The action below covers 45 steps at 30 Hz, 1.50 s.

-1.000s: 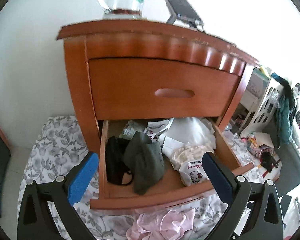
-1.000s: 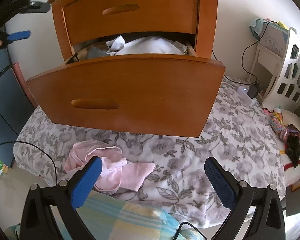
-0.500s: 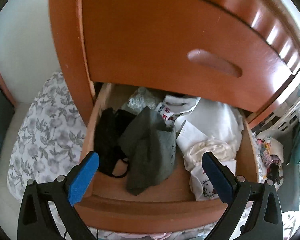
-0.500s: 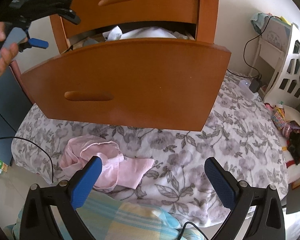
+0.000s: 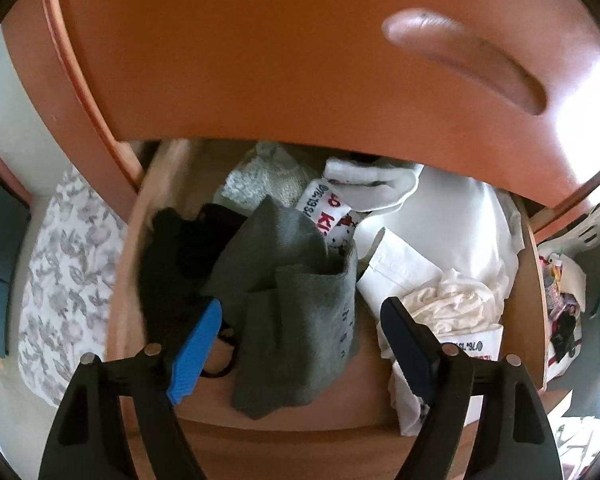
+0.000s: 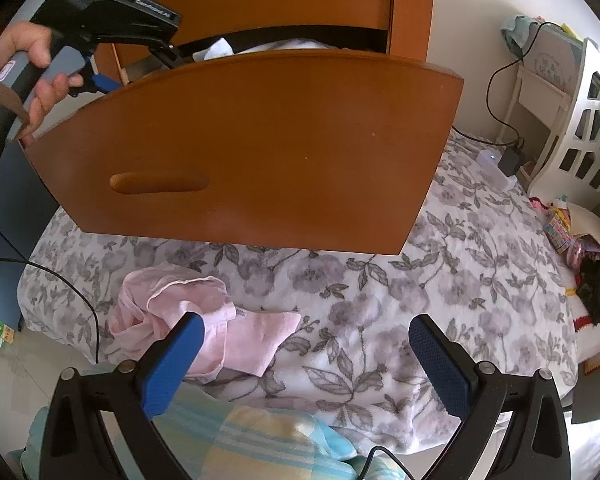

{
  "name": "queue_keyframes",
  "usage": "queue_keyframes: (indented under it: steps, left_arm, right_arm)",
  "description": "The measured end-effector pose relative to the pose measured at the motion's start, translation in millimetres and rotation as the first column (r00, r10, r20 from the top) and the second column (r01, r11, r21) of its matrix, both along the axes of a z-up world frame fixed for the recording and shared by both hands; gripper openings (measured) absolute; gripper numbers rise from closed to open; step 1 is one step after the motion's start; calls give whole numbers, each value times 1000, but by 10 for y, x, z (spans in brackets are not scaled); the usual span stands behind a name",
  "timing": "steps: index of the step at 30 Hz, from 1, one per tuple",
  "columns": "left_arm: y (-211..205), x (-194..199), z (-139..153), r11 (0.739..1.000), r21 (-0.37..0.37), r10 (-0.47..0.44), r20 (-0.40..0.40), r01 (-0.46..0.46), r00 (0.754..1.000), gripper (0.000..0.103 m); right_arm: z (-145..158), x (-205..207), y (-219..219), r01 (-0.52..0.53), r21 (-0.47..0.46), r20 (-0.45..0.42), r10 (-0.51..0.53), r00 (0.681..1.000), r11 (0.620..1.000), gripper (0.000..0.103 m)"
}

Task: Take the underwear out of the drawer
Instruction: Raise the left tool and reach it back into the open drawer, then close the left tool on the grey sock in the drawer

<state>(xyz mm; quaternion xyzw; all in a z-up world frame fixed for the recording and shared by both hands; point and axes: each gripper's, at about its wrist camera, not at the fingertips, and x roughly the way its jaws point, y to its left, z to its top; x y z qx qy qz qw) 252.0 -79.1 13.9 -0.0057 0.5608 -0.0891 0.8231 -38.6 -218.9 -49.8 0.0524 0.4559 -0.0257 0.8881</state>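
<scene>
The open wooden drawer is holding the underwear, a grey garment lying among black and white clothes; the left gripper is pointing steeply down over it, jaws closing with the grey fabric between them, not yet pinched, so it should sink deeper before clamping; the right gripper is hanging open above the floral bedspread.

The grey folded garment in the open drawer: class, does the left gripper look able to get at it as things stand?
Probably yes. The left gripper is above the open drawer, its jaws closing on either side of the grey folded garment, which lies on top of the pile. The closed upper drawer front overhangs only the back.
</scene>
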Motion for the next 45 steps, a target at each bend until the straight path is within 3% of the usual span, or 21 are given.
queue_keyframes:
  steps: [3, 8, 22, 36, 45]
  left_arm:
    - [-40, 83, -97, 1000, 22, 4, -20, -4, 1000, 83]
    - [-89, 143, -184, 1000, 19, 1, -44, -1, 999, 70]
    - [-23, 94, -316, 1000, 10, 0, -58, 1, 998, 24]
    - [298, -156, -279, 997, -75, 31, -35, -34, 999, 13]
    - [638, -424, -132, 990, -134, 54, 35, -49, 998, 10]
  right_arm:
    - [-7, 13, -12, 2, -2, -3, -2, 1000, 1000, 103]
    - [-11, 20, -15, 3, -6, -6, -3, 1000, 1000, 103]
    - [61, -28, 30, 3, -15, 5, -3, 1000, 1000, 103]
    - [140, -78, 44, 10, -15, 18, -9, 1000, 1000, 103]
    - [148, -83, 65, 10, -15, 20, -10, 1000, 1000, 103]
